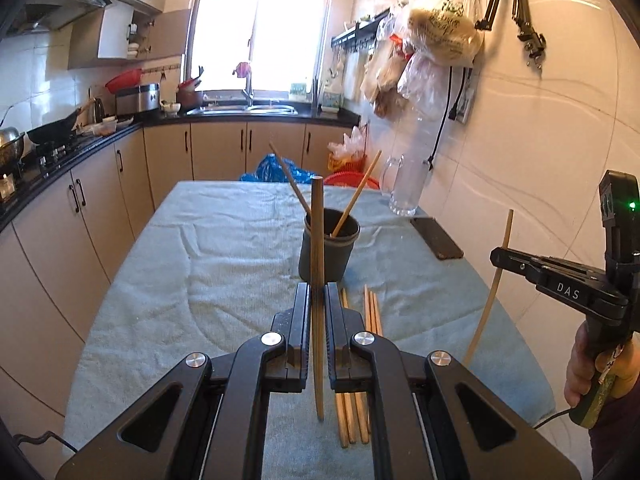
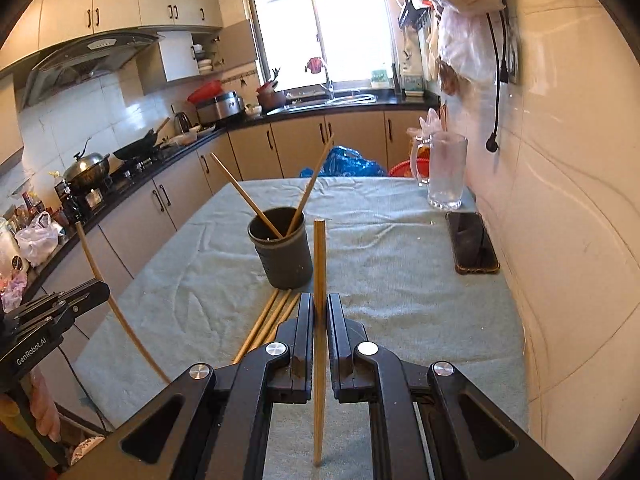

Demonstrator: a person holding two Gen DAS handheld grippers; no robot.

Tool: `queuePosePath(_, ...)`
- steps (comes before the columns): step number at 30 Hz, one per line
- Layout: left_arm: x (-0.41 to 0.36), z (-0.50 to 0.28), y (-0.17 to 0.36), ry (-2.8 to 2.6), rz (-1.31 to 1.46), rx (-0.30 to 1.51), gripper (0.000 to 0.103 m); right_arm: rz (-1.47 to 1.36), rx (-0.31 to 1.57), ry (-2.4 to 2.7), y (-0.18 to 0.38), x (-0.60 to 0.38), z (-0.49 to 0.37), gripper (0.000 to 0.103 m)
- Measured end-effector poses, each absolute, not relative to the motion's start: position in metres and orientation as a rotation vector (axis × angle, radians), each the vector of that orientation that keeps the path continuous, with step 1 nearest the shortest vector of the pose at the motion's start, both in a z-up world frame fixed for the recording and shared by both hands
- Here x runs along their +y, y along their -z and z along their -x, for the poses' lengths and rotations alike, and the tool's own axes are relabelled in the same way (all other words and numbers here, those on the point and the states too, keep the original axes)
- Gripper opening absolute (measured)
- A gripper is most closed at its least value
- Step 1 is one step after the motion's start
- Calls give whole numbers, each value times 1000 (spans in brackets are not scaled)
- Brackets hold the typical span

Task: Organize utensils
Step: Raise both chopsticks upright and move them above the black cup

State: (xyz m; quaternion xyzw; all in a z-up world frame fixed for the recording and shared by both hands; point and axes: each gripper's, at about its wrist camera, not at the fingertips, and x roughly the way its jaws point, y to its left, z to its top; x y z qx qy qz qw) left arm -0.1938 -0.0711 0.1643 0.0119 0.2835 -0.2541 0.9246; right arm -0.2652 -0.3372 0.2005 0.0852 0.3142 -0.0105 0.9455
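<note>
A dark grey cup (image 1: 327, 247) stands on the towel-covered table (image 1: 200, 280) with two wooden chopsticks leaning in it; it also shows in the right wrist view (image 2: 283, 252). My left gripper (image 1: 317, 300) is shut on a wooden chopstick (image 1: 317, 240), held upright just in front of the cup. My right gripper (image 2: 320, 308) is shut on another wooden chopstick (image 2: 319, 256), upright, right of the cup. Loose chopsticks (image 1: 370, 312) lie on the towel near the cup, also in the right wrist view (image 2: 268, 320).
A glass pitcher (image 2: 446, 170) and a black phone (image 2: 472, 242) sit at the table's right side by the tiled wall. Kitchen counters with pans (image 2: 88, 168) run along the left. Plastic bags (image 1: 440, 28) hang on the wall.
</note>
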Motion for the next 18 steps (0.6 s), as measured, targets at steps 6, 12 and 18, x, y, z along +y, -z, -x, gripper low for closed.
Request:
queuePosePath(6, -77, 184, -176, 529, -10, 563, 6, -189, 618, 16, -207, -339, 254, 7)
queuePosePath(12, -81, 162, -197, 541, 33, 545, 6, -226, 563, 0, -225, -342, 237, 7)
queuePosePath(18, -88, 136, -228, 549, 80, 493, 6, -286, 480, -30, -253, -344, 206, 7)
